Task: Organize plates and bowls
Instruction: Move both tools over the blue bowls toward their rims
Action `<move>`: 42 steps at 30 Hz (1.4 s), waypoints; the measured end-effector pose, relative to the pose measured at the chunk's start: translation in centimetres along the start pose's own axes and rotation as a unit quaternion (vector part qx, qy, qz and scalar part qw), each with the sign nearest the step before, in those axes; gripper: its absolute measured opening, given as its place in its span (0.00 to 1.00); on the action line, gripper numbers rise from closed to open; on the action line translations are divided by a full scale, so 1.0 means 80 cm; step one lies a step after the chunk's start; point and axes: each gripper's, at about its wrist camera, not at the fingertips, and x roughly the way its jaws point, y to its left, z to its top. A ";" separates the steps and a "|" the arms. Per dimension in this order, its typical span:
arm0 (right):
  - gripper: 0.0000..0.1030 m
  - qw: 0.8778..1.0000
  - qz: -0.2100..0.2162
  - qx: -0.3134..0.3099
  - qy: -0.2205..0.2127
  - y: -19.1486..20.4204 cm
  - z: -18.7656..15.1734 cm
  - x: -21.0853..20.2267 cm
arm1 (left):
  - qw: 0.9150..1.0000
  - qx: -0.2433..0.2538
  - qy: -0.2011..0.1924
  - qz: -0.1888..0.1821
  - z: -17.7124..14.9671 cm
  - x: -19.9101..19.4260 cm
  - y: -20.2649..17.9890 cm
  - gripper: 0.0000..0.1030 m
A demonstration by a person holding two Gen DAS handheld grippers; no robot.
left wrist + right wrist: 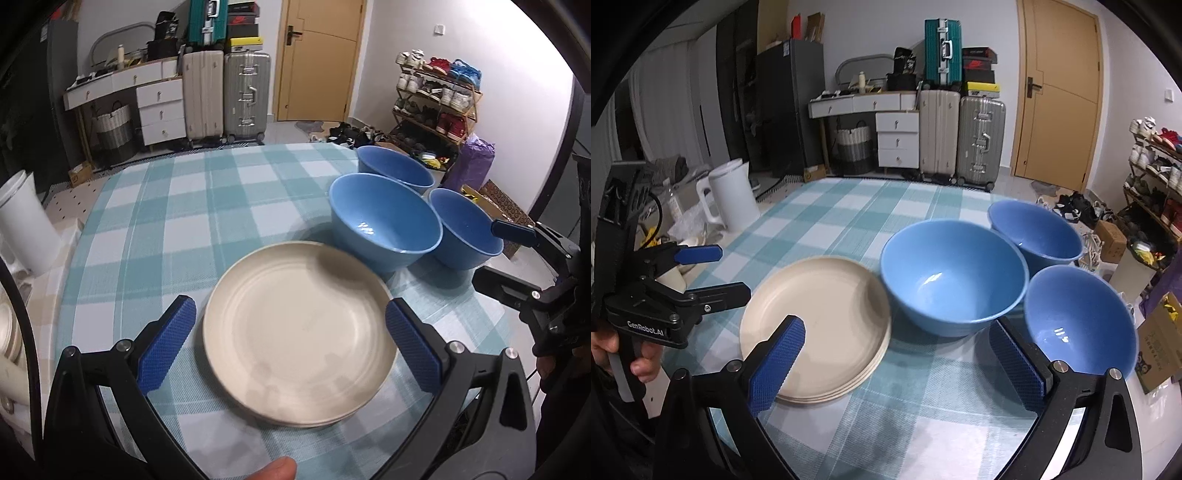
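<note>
Checked-cloth bench [177,221] filled both views, far half bare and free for moving. Cream plate stack [816,325] sat gathered near the front edge, looking done. Three blue bowls [953,273] stood apart just beside it, near the right edge, not yet nested. Left tongs [290,345] and right tongs [899,363] hung wide apart above, holding nothing.

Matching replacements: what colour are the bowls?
Blue, all three bowls; clearest in the right wrist view.
</note>
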 end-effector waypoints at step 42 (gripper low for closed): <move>0.99 0.991 -0.105 0.082 -0.031 -0.212 0.084 -0.041 | 0.998 0.034 0.005 -0.057 0.187 0.121 -0.096 0.99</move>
